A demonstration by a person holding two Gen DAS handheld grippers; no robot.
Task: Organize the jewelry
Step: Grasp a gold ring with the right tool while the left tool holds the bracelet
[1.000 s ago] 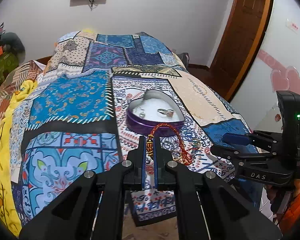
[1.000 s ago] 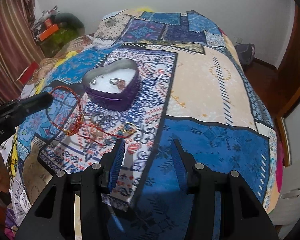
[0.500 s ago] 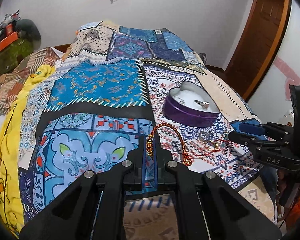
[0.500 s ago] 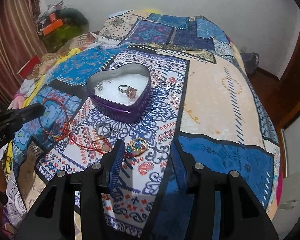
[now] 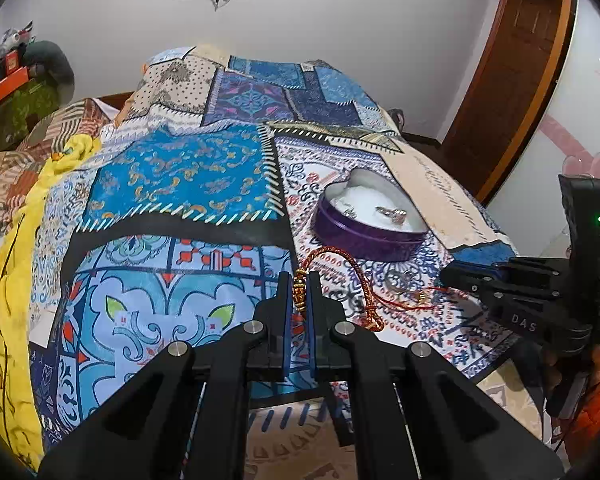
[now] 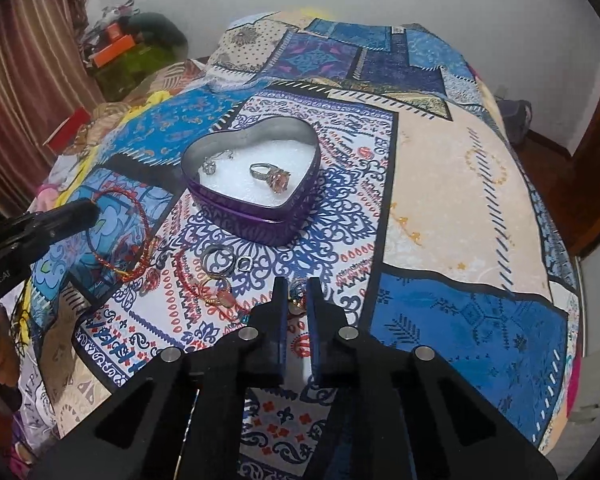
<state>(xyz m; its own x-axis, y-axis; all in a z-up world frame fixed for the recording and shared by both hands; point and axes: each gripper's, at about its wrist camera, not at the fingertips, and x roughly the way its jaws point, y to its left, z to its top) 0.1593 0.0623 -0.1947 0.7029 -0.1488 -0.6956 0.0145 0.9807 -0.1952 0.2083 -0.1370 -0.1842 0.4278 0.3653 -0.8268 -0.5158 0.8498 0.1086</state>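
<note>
A bed covered by a patchwork bedspread (image 6: pixel 440 184) in blue, white, cream and red prints fills both views.

Near the middle of the right wrist view, slightly left and above centre, sits an open heart-shaped purple metal tin (image 6: pixel 260 220) with silver inner walls and a white padded floor. Inside it, right of centre, lies a silver ring with a pink stone (image 6: pixel 270 175). At its upper left wall lies a small silver sparkling piece (image 6: pixel 210 165), too small to name. In the left wrist view the same tin (image 5: pixel 364 236) appears right of centre.

Below the tin in the right wrist view, loose jewellery lies on the bedspread: a plain silver ring (image 6: pixel 217 259), a small square silver piece (image 6: pixel 244 264) just beside it, and gold rings tangled with thin red cord (image 6: pixel 214 294).

The left tool (image 5: pixel 299 292), at lower centre of its view, is clamped on the gold and red beads of a red braided cord bracelet (image 5: pixel 358 276), whose loop hangs toward the right. In the right wrist view this bracelet (image 6: pixel 140 236) shows at middle left, beside the dark tip of the left tool (image 6: pixel 72 216).

The right tool (image 6: pixel 298 300), at lower centre of its view, has just been closing; its jaws now stand narrow around a small gold ring with a blue stone (image 6: pixel 296 298) resting on the bedspread.
</note>
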